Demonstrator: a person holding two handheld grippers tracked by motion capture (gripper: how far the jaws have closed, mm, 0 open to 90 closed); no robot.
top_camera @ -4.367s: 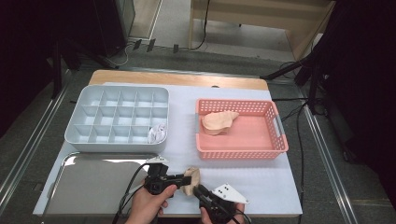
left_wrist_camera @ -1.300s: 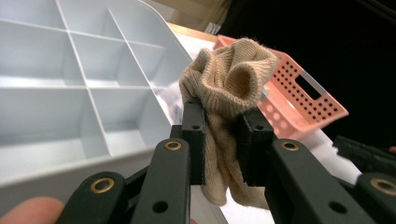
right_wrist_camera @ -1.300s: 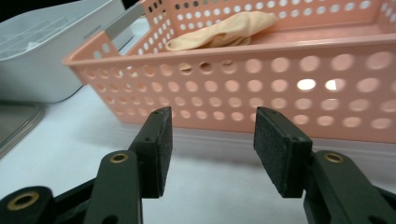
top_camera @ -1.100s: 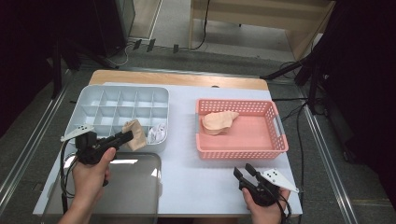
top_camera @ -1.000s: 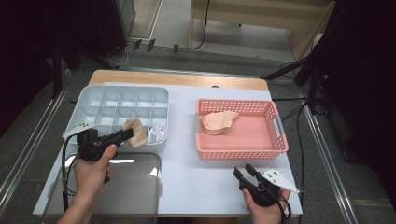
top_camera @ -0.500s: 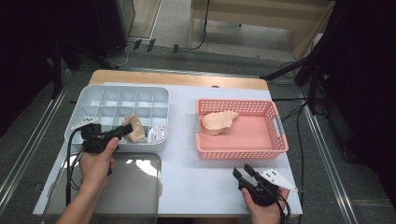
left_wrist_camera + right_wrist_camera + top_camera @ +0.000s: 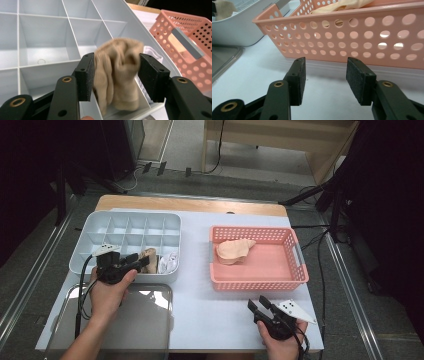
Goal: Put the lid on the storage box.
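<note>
High view: left gripper [image 7: 141, 262] holds a bunched tan sock [image 7: 149, 259] over the near row of the grey divided tray [image 7: 80, 251], beside a white item [image 7: 169, 263]. Right gripper [image 7: 260, 307] rests on the worktop [image 7: 210, 305], jaws apart, empty.

Left gripper view: jaws clamp the tan sock [image 7: 117, 75], long axis hanging downward into a compartment.

Right gripper view: pink basket [image 7: 362, 42] just ahead.

My left forearm reaches forward from the bottom edge, hand wrapped around the left gripper [image 7: 134, 263], whose jaws point to the right and are clamped with both pads pressing inward. My right hand [image 7: 281, 341] sits low near the bottom edge, holding the right gripper [image 7: 259, 304] with jaws parted, aimed forward and slightly left.
</note>
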